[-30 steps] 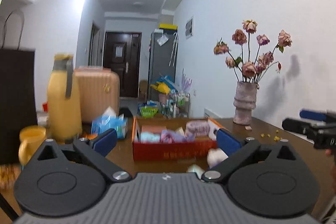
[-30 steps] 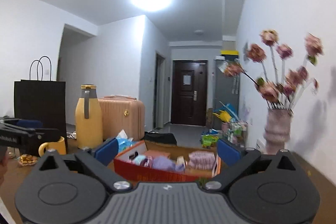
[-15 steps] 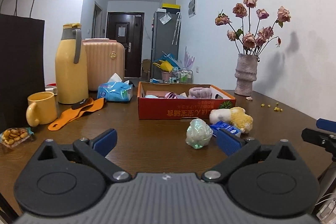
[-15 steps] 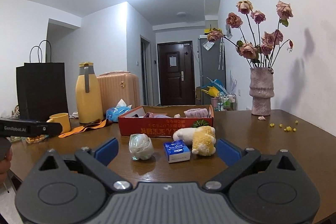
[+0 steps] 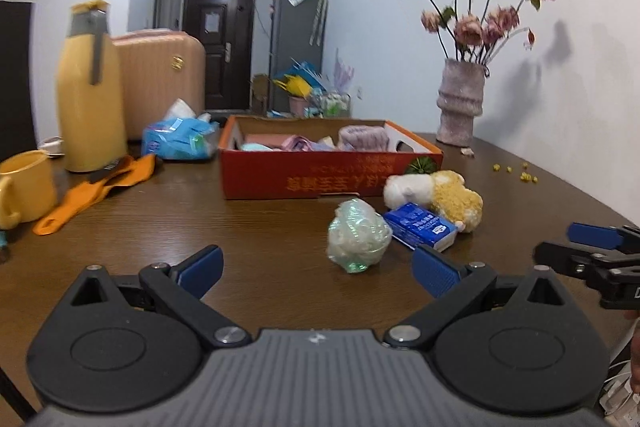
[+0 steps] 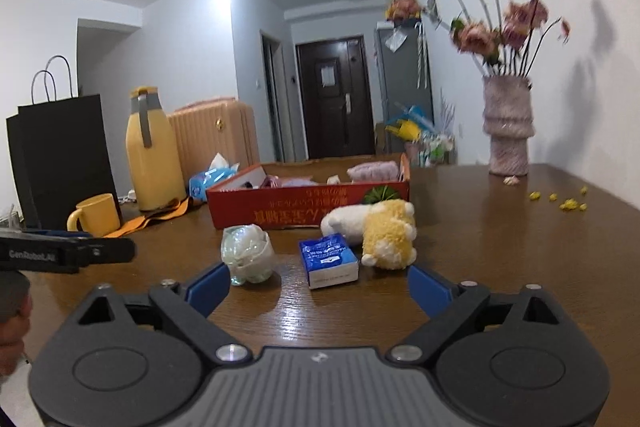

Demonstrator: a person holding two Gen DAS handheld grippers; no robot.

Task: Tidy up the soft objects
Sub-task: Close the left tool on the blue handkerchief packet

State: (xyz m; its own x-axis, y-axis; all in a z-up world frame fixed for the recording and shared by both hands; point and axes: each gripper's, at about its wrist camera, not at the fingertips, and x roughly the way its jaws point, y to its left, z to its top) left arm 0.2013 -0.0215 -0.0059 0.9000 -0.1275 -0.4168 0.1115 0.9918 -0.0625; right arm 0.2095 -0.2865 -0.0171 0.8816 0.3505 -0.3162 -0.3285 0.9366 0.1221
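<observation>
I am reading the left gripper [image 5: 318,269] with its blue fingers [image 5: 200,265] standing spread wide and nothing between the pads. The crumpled plastic ball [image 5: 358,235] is lying on the brown table [image 5: 160,227] just above the gap, right of centre in the left wrist view, clear of both pads. The blue tissue pack [image 5: 420,225] is sitting just right of the ball, and the yellow and white plush toy [image 5: 436,195] is lying behind the pack, near the front wall of the red cardboard box [image 5: 320,183]. The box, at frame centre, is holding folded soft items in pink, lilac and pale blue.

I am reading the right gripper [image 6: 318,287] as spread too; its jaws have just been closing slightly, and nothing is sitting between them. In the right wrist view the ball [image 6: 248,253] is lying just above the left pad, the pack [image 6: 328,259] above the middle of the gap, and the plush toy [image 6: 380,231] above and right of the pack, touching none of the pads. The box [image 6: 308,207] is standing behind all three.

Both grippers are pointing slightly downward over the near table edge, side by side. Each is appearing in the other's view: the right gripper at the right edge of the left view, the left gripper at the left edge of the right view, where part of a hand [image 6: 12,319] is showing.
</observation>
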